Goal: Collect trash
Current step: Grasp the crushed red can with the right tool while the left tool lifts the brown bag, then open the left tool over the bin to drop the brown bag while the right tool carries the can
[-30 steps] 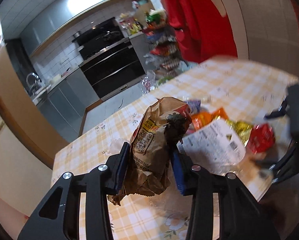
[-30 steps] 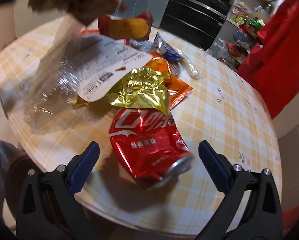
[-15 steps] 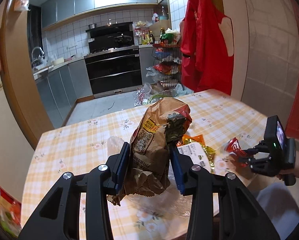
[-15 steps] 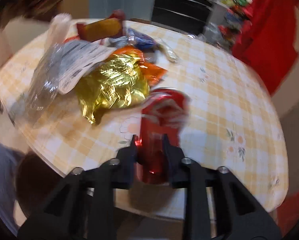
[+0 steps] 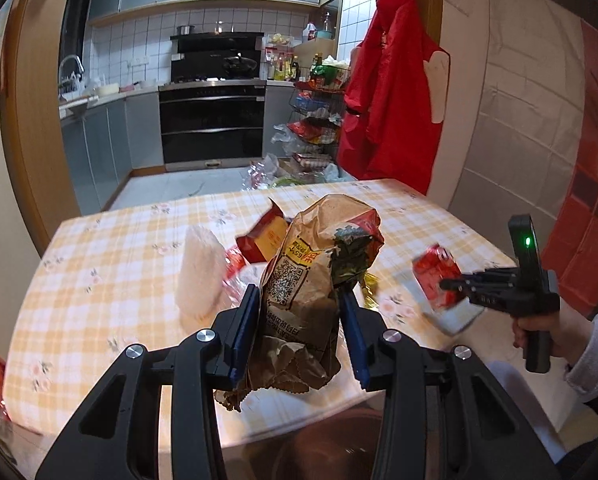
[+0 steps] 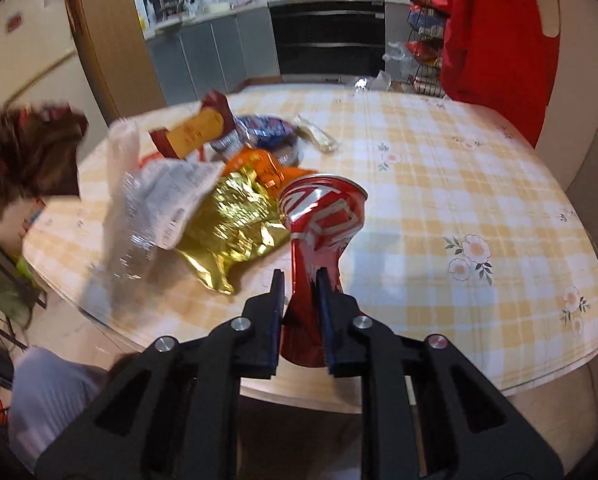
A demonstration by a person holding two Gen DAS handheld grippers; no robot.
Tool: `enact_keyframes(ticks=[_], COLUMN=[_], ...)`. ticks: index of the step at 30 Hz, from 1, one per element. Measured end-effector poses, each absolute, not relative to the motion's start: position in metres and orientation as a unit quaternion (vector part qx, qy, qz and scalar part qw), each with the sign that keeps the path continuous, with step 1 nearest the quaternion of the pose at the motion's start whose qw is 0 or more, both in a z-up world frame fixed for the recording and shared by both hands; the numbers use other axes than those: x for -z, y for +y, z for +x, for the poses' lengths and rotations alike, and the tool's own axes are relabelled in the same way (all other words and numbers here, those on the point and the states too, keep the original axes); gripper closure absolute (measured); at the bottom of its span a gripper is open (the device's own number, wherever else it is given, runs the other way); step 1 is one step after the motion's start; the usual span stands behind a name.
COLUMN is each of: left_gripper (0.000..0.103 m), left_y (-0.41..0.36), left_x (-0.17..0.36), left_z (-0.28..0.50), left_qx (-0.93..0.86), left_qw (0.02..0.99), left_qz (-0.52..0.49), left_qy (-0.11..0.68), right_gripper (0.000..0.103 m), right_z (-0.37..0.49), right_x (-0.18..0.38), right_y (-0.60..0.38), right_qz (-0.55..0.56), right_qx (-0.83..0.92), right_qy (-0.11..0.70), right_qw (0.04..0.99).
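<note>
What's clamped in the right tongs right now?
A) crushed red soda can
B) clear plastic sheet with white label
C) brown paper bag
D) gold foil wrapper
A: in the right wrist view the right tongs are closing on the crushed red soda can, pinched at its waist; the gold foil wrapper lies on the table beside it, and the brown paper bag sits in the left tongs.

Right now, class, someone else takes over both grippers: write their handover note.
Left gripper: shut on the brown paper bag, held above the table.
Right gripper: jaws closing on the crushed red cola can, pinching its middle.
Done: two pieces picked up.
Left on the table: gold foil wrapper, orange wrapper, clear printed bag, red-and-yellow packet, blue wrapper.
</note>
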State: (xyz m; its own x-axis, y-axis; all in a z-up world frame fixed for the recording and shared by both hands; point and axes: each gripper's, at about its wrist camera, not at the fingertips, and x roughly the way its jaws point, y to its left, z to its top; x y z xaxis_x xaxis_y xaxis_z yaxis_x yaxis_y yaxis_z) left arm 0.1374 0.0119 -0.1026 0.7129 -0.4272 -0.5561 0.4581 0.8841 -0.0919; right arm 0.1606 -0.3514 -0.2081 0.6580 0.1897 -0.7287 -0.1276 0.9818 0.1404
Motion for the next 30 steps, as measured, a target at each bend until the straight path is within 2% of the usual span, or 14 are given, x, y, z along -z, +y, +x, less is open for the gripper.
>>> enact_keyframes(ticks=[13, 23, 25, 27, 30], left_gripper=[0.063, 0.062, 0.058, 0.039, 0.029], left_y=[0.006, -0.009, -0.011, -0.013, -0.010], left_x=[0.132, 0.158, 0.159, 0.154, 0.143], left_z=[0.064, 0.042, 0.039, 0.036, 0.035], left_qx=[0.267, 0.282, 0.289, 0.292, 0.279], left_qw=[0.907, 0.887, 0.887, 0.891, 0.903], left_qz=[-0.022, -0.013, -0.007, -0.001, -0.007], left_qy=[0.326, 0.365, 0.361, 0.346, 0.327], right_gripper=[0.084, 0.084, 0.084, 0.084, 0.084], right_z=[0.094, 0.067, 0.062, 0.058, 0.054], right_x=[0.135, 0.113, 0.111, 0.108, 0.107], right_y=[-0.351, -0.338, -0.334, -0.331, -0.328], right_qz=[0.043, 0.028, 0.024, 0.019, 0.015], right_qx=[-0.081, -0.096, -0.098, -0.100, -0.103], right_qy=[0.312, 0.288, 0.286, 0.284, 0.283], right_qw=[0.946, 0.952, 0.953, 0.953, 0.953])
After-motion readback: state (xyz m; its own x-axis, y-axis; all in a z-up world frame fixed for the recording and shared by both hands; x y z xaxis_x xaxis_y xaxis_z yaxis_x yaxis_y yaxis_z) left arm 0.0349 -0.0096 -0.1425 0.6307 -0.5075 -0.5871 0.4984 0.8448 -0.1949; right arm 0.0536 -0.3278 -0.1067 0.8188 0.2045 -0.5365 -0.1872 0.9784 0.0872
